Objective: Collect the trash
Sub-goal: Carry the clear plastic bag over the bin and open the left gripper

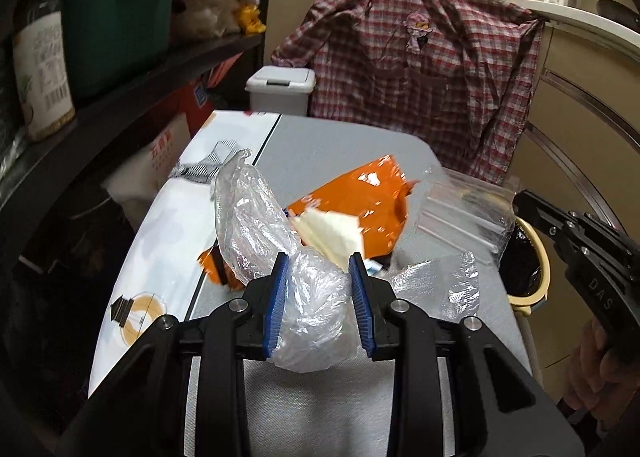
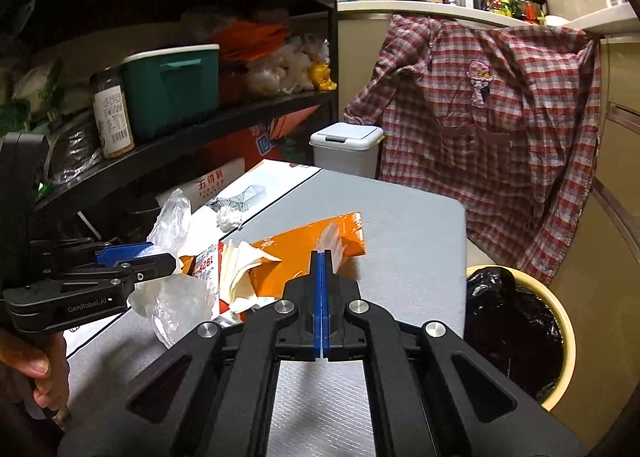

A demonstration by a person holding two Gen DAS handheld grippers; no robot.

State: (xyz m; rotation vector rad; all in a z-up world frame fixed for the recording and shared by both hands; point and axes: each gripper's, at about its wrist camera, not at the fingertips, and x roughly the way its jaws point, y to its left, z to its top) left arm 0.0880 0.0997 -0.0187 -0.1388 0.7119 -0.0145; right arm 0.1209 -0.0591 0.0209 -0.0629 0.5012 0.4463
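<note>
— On the grey table (image 1: pixel 344 161), look: the left gripper (image 1: pixel 319 273) has its pads pressed into a crumpled clear bag (image 1: pixel 308 297), and the right gripper (image 2: pixel 322 269) is pinched tight on a clear wrapper (image 2: pixel 332 239) lying over the orange packet (image 2: pixel 288 253).

— Where's it all meant to go?

— The yellow bin (image 2: pixel 560 337) with the black liner, just beside the table's right edge, I'd say. The rest of the trash sits mid-table: the packet, a white napkin (image 2: pixel 240 265) on it, more film (image 1: pixel 444 281).

— What could spoil it?

— That bag is slack; a loose fold may snag the packet and drag it off the edge. The thin wrapper could slip from the right jaws on the swing over.

— Anything in the way?

— The plaid shirt (image 2: pixel 492 117) hangs close behind the bin, the black shelf (image 2: pixel 192 129) crowds the left, and a small lidded bin (image 2: pixel 346 149) stands past the far end.
</note>
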